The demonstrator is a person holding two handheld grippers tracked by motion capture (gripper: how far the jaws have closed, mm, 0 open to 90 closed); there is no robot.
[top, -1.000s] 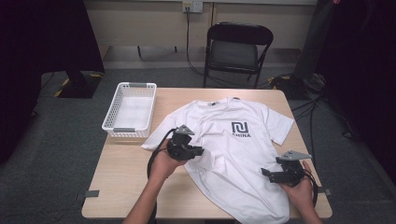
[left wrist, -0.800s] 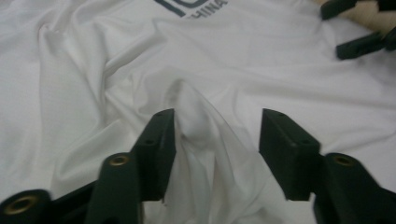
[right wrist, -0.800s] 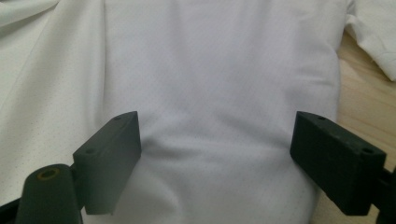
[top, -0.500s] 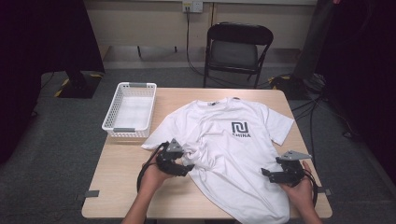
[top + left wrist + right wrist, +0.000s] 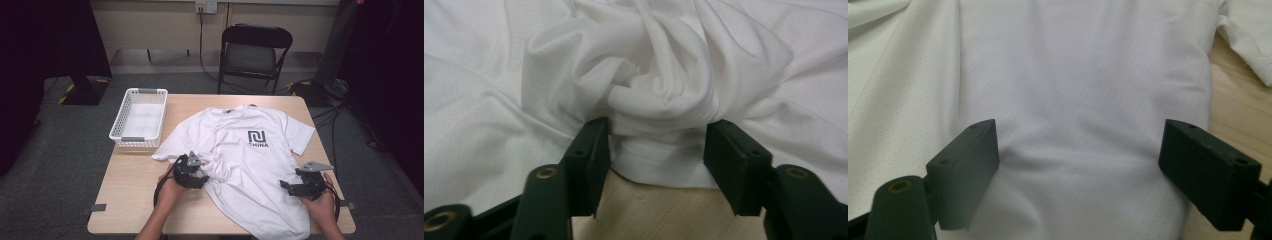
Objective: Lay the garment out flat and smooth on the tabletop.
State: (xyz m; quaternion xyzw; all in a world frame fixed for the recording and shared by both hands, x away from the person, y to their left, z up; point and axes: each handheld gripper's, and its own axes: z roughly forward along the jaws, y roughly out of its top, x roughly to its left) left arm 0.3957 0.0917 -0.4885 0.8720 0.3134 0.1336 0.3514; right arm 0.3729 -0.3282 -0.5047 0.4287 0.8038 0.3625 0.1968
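Observation:
A white T-shirt [image 5: 240,150] with a black chest logo lies spread face up on the wooden table [image 5: 130,185]. My left gripper [image 5: 192,172] is at the shirt's left hem. In the left gripper view the left gripper [image 5: 656,125] is open, jaws partly drawn in, with a bunched, swirled fold of the shirt [image 5: 664,75] between them and touching both. My right gripper [image 5: 300,186] rests on the shirt's lower right side. In the right gripper view the right gripper [image 5: 1080,127] stands wide open over flat cloth [image 5: 1073,60].
An empty white mesh basket [image 5: 140,117] sits at the table's back left corner. A black folding chair [image 5: 255,50] stands behind the table. Bare wood lies left of the shirt and along the front edge. The shirt's bottom hangs over the front edge.
My left gripper has drawn back toward the front and settled at the shirt's left hem, where cloth is now bunched. The right gripper has stayed in place.

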